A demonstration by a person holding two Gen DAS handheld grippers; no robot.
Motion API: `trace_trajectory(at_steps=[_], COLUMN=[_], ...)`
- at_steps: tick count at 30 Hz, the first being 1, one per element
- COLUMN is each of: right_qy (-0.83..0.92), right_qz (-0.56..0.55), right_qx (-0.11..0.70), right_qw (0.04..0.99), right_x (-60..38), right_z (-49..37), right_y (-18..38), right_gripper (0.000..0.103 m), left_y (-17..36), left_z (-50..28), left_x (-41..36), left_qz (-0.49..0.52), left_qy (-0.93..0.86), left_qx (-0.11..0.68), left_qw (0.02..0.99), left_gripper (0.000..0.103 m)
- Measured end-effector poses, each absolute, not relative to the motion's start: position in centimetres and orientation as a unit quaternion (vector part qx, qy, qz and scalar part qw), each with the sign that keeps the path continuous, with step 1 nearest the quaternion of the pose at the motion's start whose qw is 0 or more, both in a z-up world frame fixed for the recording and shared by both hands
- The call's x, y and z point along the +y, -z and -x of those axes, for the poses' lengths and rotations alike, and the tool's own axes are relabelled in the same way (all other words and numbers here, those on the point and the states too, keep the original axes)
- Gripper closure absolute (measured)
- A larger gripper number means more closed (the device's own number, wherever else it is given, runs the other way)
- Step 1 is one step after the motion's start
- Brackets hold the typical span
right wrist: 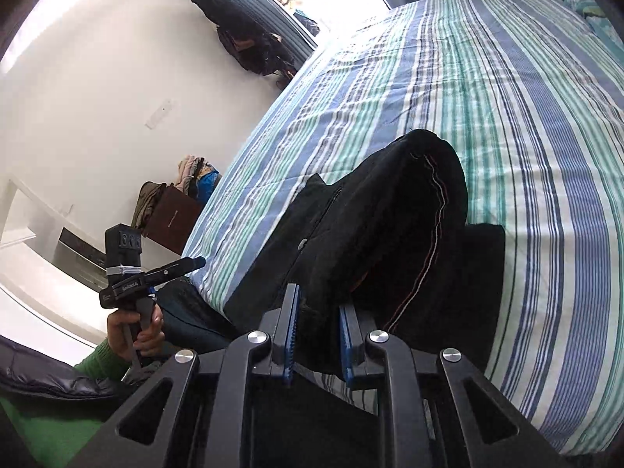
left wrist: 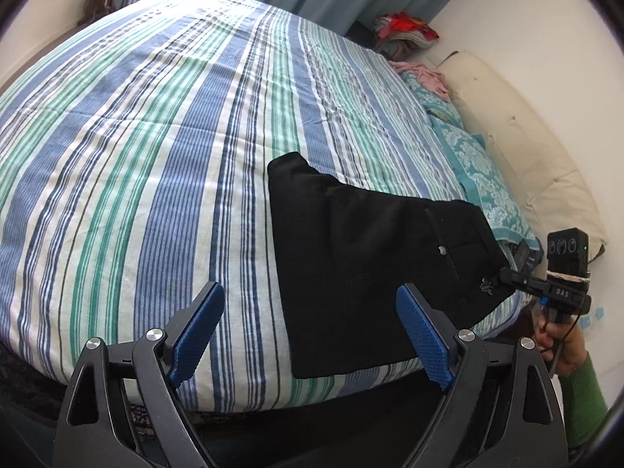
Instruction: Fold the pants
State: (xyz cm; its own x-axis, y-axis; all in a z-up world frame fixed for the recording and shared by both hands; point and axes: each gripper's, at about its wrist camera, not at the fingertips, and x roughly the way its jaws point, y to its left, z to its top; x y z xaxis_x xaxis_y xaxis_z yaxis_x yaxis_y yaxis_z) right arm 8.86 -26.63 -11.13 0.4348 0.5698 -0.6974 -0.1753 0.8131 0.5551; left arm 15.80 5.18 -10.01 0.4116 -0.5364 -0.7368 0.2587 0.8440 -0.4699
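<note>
Right wrist view: right claw (right wrist: 319, 335) pinches the black pants (right wrist: 374, 234), raised off the striped bed (right wrist: 526, 136). Left claw (left wrist: 308, 331) hangs spread, so the thick fold may slip loose and unfold

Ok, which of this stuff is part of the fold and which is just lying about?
Job:
black pants
right tool, shut on the pants
left tool, open
striped bed cover

Lying about:
teal pillow
pink cloth
clothes pile

Both wrist views look low across the striped bed (left wrist: 156, 136), sharing black pants (left wrist: 351, 253).
</note>
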Motion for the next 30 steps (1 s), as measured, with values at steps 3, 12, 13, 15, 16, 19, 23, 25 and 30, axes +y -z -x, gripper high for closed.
trace_trajectory(at_steps=[3, 12, 13, 15, 16, 19, 23, 25, 30], right_qy=[-0.170, -0.099, -0.088, -0.052, -0.043, -0.058, -0.110, -0.111, -0.030], right_qz=[-0.209, -0.227, -0.216, -0.165, -0.138, -0.094, -0.051, -0.018, -0.076], right_qx=[0.521, 0.529, 0.531, 0.508, 0.485, 0.429, 0.408, 0.429, 0.512], right_qw=[0.810, 0.812, 0.815, 0.844, 0.862, 0.897, 0.905, 0.896, 0.855], right_x=[-29.1, -31.7, -31.3, -31.4, -31.3, -29.8, -25.6, -24.0, -29.3], right_z=[-9.6, -8.6, -8.7, -8.6, -8.6, -9.7, -13.6, -15.5, -16.3], right_y=[15.9, 19.2, 18.5, 15.7, 13.9, 9.6, 9.1, 11.6, 19.4], right_gripper=[0.084, 0.064, 0.062, 0.062, 0.062, 0.062, 0.062, 0.062, 0.061], left_y=[10.4, 11.3, 11.7, 12.1, 12.2, 12.7, 12.9, 12.7, 12.1], left_z=[-15.5, -14.4, -14.2, -13.6, -13.3, -12.8, -12.2, -11.8, -11.4], left_x=[3.1, -3.9, -4.8, -5.7, -5.9, -6.3, -6.8, -6.8, -5.5], left_qz=[0.119, -0.016, -0.042, -0.070, -0.072, -0.069, -0.079, -0.087, -0.076], left_qy=[0.256, 0.303, 0.300, 0.296, 0.299, 0.304, 0.303, 0.304, 0.296], left_qx=[0.491, 0.463, 0.461, 0.454, 0.450, 0.456, 0.461, 0.458, 0.459], left_qw=[0.824, 0.833, 0.834, 0.838, 0.839, 0.833, 0.830, 0.831, 0.834], left_gripper=[0.012, 0.012, 0.012, 0.012, 0.012, 0.012, 0.012, 0.012, 0.012])
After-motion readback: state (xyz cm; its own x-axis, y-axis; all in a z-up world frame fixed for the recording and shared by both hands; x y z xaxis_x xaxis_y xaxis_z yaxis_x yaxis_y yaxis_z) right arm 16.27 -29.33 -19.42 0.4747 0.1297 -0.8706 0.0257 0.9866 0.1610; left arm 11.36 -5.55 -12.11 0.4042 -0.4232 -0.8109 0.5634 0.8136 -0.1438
